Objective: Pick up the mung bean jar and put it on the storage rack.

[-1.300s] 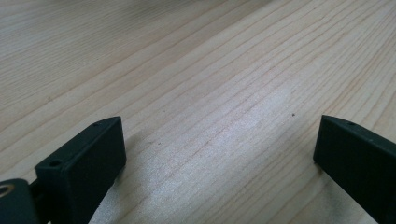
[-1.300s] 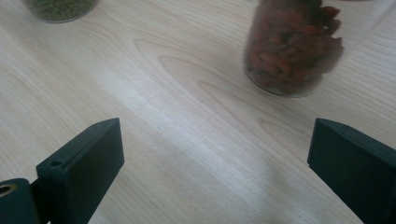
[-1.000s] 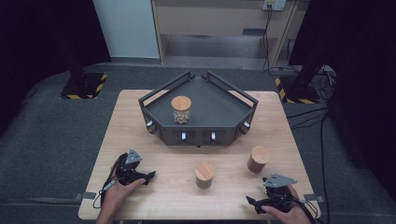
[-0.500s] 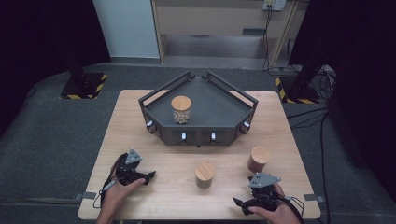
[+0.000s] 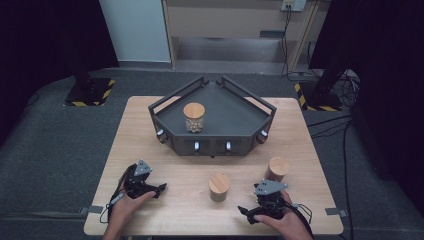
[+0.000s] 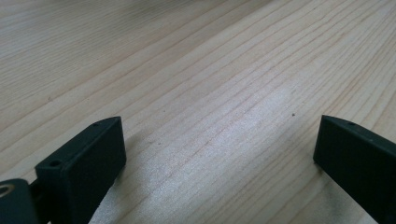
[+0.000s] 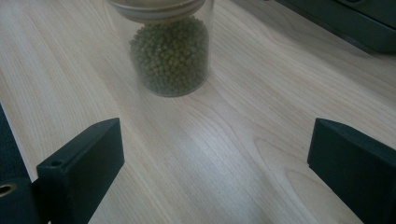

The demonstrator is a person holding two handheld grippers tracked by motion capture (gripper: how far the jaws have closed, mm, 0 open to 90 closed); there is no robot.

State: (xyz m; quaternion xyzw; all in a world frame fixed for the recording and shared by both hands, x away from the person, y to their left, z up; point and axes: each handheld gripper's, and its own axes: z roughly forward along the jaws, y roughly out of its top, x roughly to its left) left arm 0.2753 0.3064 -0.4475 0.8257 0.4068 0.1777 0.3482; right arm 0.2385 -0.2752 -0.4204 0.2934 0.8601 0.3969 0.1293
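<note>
Three glass jars with wooden lids are in the high view. One jar (image 5: 194, 117) stands inside the dark tray (image 5: 240, 127). A second jar (image 5: 219, 186) is on the table in front of the tray, and a third jar (image 5: 276, 168) is to its right. My right gripper (image 5: 246, 214) lies low near the front edge, pointing left toward the second jar. In the right gripper view this jar (image 7: 169, 56) holds green beans and stands ahead of my open right gripper (image 7: 215, 140), apart from the jaws. My left gripper (image 5: 159, 190) rests at the front left, and in its own view it (image 6: 219, 135) is open over bare wood.
The wooden table (image 5: 150, 150) has its front edge just behind both hands. The tray's dark front wall (image 7: 369, 28) shows at the upper right of the right gripper view. Cables trail from both grippers, and dark floor surrounds the table.
My right gripper has slid left along the front of the table, closer to the middle jar. The left gripper and all jars have kept still.
</note>
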